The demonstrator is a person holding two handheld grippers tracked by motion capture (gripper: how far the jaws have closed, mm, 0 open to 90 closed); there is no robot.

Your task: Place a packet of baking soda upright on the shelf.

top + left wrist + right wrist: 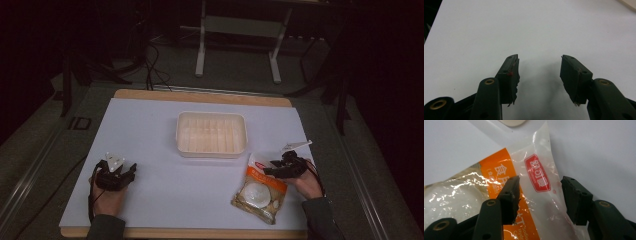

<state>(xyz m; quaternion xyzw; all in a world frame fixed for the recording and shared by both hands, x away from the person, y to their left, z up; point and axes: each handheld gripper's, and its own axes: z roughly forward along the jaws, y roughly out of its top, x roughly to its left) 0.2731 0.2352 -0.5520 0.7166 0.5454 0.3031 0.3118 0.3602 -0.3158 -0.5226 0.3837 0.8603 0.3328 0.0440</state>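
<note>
Right gripper (pixel 539 195) sits over the packet's (pixel 534 172) top end, jaws spread w/ the clear sealed strip and red logo lying between them. Pads aren't pressing the film yet, so nothing is pinched, though one pad looks close to the orange band. Going for that flat strip makes sense: it's the thin, empty part of the bag, easier to clamp than the bulging part where the round white food sits.

From the high view the packet (pixel 260 192) lies flat on the white sheet, front right, tilted, its top end pointing toward the tub (pixel 211 133). Right gripper (pixel 281 166) comes at it from the right side, hand (pixel 306 184) low behind it, so the approach is roughly level along the table rather than from above. Probably chosen so the bag can be lifted by its seal and hang below.

Tub is empty, open side up, centre of the sheet, near the packet's top corner but apart from it. Likely where the bag ends up; just a guess.

Left gripper (pixel 539 72) is spread too, nothing between its jaws, only bare sheet beneath. It (pixel 116 173) rests front left, well apart from packet and tub, prob. parked out of the way.
</note>
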